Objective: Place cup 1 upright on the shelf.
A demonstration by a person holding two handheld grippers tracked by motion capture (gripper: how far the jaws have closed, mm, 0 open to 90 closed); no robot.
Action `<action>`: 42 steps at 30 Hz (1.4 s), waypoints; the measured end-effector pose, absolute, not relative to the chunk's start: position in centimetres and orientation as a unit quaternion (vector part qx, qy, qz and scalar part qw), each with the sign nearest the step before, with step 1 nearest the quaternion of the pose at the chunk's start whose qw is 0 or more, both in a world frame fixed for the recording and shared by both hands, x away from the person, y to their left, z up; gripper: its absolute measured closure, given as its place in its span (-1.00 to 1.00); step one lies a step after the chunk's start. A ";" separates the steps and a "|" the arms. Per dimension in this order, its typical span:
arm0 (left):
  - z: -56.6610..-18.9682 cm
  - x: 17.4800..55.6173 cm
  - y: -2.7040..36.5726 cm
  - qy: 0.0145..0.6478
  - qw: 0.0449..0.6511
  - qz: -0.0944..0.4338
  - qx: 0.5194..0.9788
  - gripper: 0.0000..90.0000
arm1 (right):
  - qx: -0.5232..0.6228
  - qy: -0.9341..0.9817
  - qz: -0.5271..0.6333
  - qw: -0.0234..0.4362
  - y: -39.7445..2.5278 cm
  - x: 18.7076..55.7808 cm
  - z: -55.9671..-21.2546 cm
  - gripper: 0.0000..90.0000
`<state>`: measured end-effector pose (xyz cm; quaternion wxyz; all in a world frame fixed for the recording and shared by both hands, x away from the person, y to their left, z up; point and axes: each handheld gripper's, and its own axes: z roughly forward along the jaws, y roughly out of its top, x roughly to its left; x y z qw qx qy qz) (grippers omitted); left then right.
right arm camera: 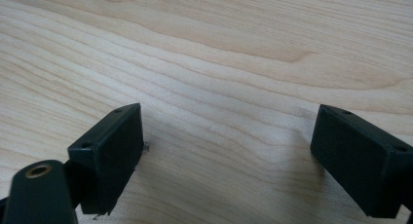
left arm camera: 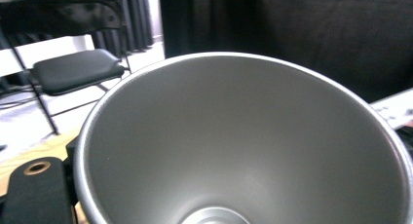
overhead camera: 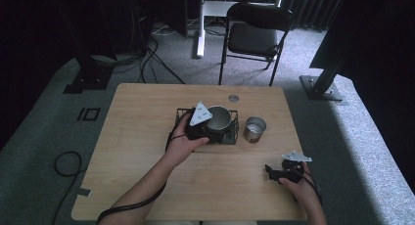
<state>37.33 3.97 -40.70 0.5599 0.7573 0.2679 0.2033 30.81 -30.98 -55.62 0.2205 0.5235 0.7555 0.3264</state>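
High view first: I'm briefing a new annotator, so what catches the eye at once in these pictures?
The metal cup in the black wire basket at mid-table, with the left claw at its near side. Its grey inside looms large in the left gripper view. A second metal cup stands just right of the basket; the right claw gapes over bare wood.

We count two metal cups, one [overhead camera: 219,117] in the rack and one [overhead camera: 254,128] beside it, one wire rack [overhead camera: 234,133], one folding chair [overhead camera: 254,36], two grippers.
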 end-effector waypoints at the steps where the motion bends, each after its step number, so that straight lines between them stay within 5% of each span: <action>1: -40.7 37.3 4.0 0.268 0.560 0.203 0.757 -0.70 | 0.523 0.756 0.326 0.221 -31.0 30.8 -55.6 -0.74; 22: -41.3 42.0 7.9 0.397 0.530 0.278 0.696 -0.70 | 0.524 0.755 0.326 0.220 -31.0 30.8 -55.6 -0.74; 42: -46.4 44.2 8.7 0.450 0.510 0.268 0.682 -0.70 | 0.524 0.756 0.326 0.220 -31.0 30.8 -55.6 -0.74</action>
